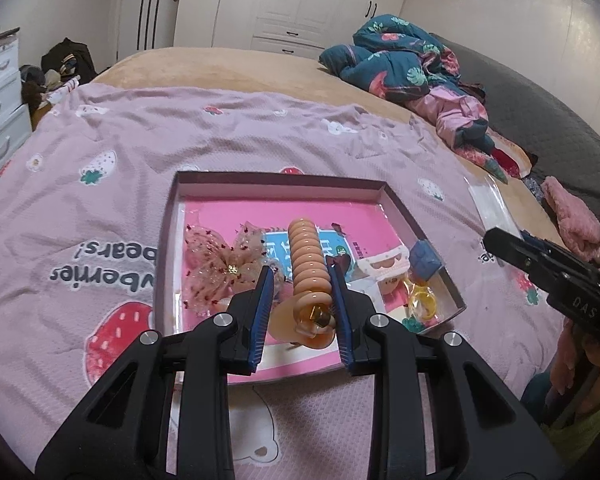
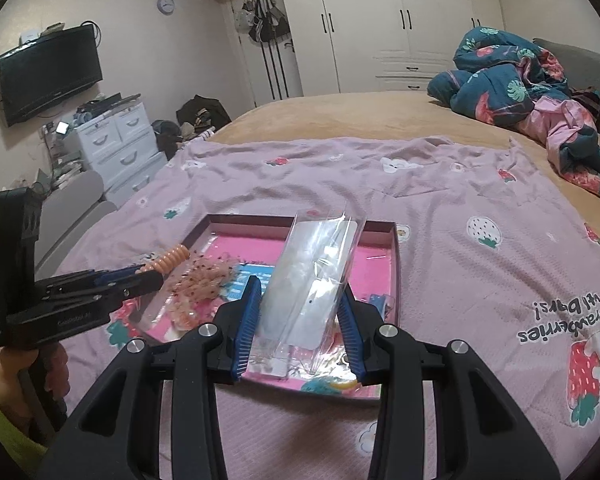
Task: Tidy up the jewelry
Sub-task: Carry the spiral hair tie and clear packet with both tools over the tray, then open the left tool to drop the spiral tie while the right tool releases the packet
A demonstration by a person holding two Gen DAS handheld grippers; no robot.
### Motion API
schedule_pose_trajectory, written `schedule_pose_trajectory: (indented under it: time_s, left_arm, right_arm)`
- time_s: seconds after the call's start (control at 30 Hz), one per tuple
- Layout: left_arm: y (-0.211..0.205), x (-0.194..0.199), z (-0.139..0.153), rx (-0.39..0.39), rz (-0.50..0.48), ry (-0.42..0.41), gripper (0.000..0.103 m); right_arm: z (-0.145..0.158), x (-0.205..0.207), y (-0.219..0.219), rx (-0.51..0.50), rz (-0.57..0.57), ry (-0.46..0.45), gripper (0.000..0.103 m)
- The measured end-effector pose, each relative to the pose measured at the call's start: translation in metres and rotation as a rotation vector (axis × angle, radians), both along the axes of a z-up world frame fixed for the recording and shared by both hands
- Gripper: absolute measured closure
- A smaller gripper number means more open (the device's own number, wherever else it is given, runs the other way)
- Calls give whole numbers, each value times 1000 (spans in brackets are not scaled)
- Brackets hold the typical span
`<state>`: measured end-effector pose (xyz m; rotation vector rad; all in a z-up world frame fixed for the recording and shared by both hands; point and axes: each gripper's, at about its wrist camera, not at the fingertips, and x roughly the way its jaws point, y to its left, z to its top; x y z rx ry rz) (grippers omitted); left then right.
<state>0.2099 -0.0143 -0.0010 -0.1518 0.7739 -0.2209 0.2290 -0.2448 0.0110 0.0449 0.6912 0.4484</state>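
Observation:
My left gripper (image 1: 302, 278) is shut on an orange spiral hair tie (image 1: 307, 264) and holds it above the shallow box (image 1: 278, 178) with the pink floor. In the box lie a sheer pink bow (image 1: 220, 270), a white clip (image 1: 382, 266), a blue block (image 1: 424, 260) and a yellow ring (image 1: 422, 300). My right gripper (image 2: 300, 300) is shut on a clear plastic packet (image 2: 314, 280), upright over the box (image 2: 396, 272). The left gripper (image 2: 100, 284) with the hair tie (image 2: 170, 260) shows at the left of the right wrist view.
The box lies on a pink strawberry-print blanket (image 1: 100, 152) on a tan bed. A bundled blue floral quilt (image 1: 400, 60) lies at the far right. White drawers (image 2: 116, 140) and a wall TV (image 2: 50, 72) stand to the left. The right gripper body (image 1: 548, 272) shows at the right edge.

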Motion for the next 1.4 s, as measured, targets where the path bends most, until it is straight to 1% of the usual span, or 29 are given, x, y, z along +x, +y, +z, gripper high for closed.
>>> schedule_pose_trajectory:
  time_s: [0.1, 0.33, 0.43, 0.63, 0.73, 0.8, 0.83, 0.87, 0.9, 0.97, 1.0, 1.07, 1.1, 1.17, 1.2, 1.23, 1.3, 1.33, 1.37, 1.4]
  left_arm:
    - [0, 3, -9, -1, 0, 16, 83]
    - [3, 11, -33, 5, 7, 56, 82]
    - [5, 14, -41, 7, 7, 72, 82]
    - [6, 16, -50, 11, 5, 91, 82]
    - [6, 15, -51, 18, 2, 93, 81]
    - [5, 15, -50, 20, 2, 92, 76]
    - [5, 15, -50, 21, 1, 91, 73]
    - [5, 14, -49, 21, -1, 91, 71]
    - [4, 12, -47, 23, 0, 87, 69]
    - [3, 9, -43, 23, 0, 79, 62]
    - [3, 6, -39, 21, 2, 71, 60]
    - [4, 0, -32, 18, 5, 56, 53]
    - [4, -4, -28, 16, 7, 48, 51]
    - [5, -13, -18, 15, 16, 27, 41]
    - [5, -18, -14, 16, 21, 18, 39]
    - [5, -25, -9, 16, 28, 8, 35]
    - [5, -36, -1, 14, 28, -10, 29]
    - [4, -40, 2, 13, 30, -16, 23]
    - [3, -45, 5, 11, 31, -21, 18]
    - [2, -52, 8, 10, 31, -29, 15]
  right_arm:
    - [-12, 5, 4, -17, -7, 18, 66]
    - [-47, 17, 21, -100, -11, 48, 66]
    - [-61, 20, 27, -118, -9, 69, 66]
    - [-76, 23, 38, -171, -4, 71, 66]
    - [-80, 24, 40, -178, 1, 80, 63]
    - [-80, 23, 40, -182, 2, 84, 61]
    - [-79, 22, 40, -181, 3, 83, 56]
    - [-77, 20, 40, -179, 3, 80, 50]
    - [-75, 19, 39, -176, 2, 75, 46]
    - [-68, 13, 37, -170, -2, 57, 41]
    - [-65, 10, 35, -169, -5, 51, 40]
    - [-55, 2, 31, -154, -12, 31, 31]
    - [-51, -3, 28, -147, -19, 21, 28]
    - [-37, -14, 21, -129, -37, -5, 19]
    - [-33, -18, 19, -123, -41, -14, 17]
    - [-25, -25, 15, -113, -46, -31, 14]
    - [-15, -35, 11, -103, -55, -56, 12]
    - [-9, -42, 7, -94, -61, -73, 7]
    - [-4, -48, 5, -85, -64, -86, 5]
    - [0, -52, 3, -77, -66, -95, 5]
